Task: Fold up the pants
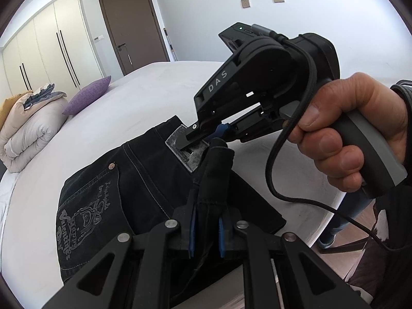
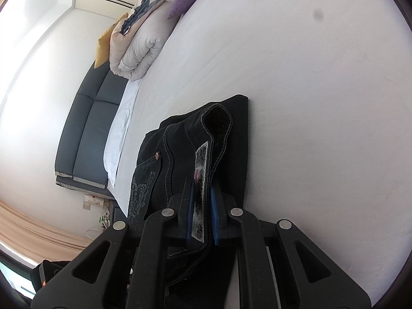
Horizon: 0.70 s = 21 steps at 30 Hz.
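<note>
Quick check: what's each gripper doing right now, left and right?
Left gripper: shut on a fold of the black denim pants.
Right gripper: shut on the pants' waistband at its grey patch.

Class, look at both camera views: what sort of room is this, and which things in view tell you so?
Most likely a bedroom: a wide white bed with a folded duvet and purple pillow, and built-in wardrobes.

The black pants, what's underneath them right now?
Under the pants lies the white bed sheet, bare around them. Whatever sits directly beneath the fabric is covered. The left gripper and right gripper each pinch part of the waist.
</note>
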Each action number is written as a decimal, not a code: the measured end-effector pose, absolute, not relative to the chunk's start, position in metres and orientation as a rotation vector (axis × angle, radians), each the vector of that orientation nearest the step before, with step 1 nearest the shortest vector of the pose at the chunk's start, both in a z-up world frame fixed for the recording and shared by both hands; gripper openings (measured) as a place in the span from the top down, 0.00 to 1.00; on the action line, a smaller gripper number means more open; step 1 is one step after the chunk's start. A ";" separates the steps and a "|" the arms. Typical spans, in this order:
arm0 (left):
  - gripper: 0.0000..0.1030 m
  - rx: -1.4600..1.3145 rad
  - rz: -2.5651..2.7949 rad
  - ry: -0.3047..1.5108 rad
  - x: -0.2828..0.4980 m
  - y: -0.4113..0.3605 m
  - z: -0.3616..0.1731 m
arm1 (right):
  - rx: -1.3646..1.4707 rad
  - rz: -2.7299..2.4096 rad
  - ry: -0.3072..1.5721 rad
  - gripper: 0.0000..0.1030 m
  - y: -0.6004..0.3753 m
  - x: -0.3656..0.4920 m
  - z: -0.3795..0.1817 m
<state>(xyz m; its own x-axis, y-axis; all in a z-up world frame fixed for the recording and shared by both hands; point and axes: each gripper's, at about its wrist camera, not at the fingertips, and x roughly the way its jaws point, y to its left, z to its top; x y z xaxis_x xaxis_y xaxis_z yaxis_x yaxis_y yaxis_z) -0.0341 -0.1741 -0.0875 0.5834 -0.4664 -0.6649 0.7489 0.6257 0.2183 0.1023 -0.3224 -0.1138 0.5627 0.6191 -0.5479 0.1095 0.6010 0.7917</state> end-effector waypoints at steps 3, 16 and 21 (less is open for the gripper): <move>0.87 0.519 -0.755 0.614 -0.034 -0.171 -0.094 | 0.911 0.345 0.951 0.90 -0.324 0.097 -0.121; 0.18 0.315 -0.837 0.630 -0.028 -0.122 -0.059 | 0.944 0.362 0.944 0.85 -0.338 0.085 -0.129; 0.18 0.196 -0.812 0.660 0.004 -0.079 -0.031 | 0.945 0.346 0.928 0.85 -0.347 0.072 -0.108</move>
<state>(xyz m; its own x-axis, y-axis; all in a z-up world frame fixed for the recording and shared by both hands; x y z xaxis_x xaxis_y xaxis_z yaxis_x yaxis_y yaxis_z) 0.0038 -0.0794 -0.0311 0.5022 -0.6080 -0.6149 0.7257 0.6830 -0.0825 0.0725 -0.3469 -0.1076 0.5818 0.6216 -0.5246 0.1266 0.5679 0.8133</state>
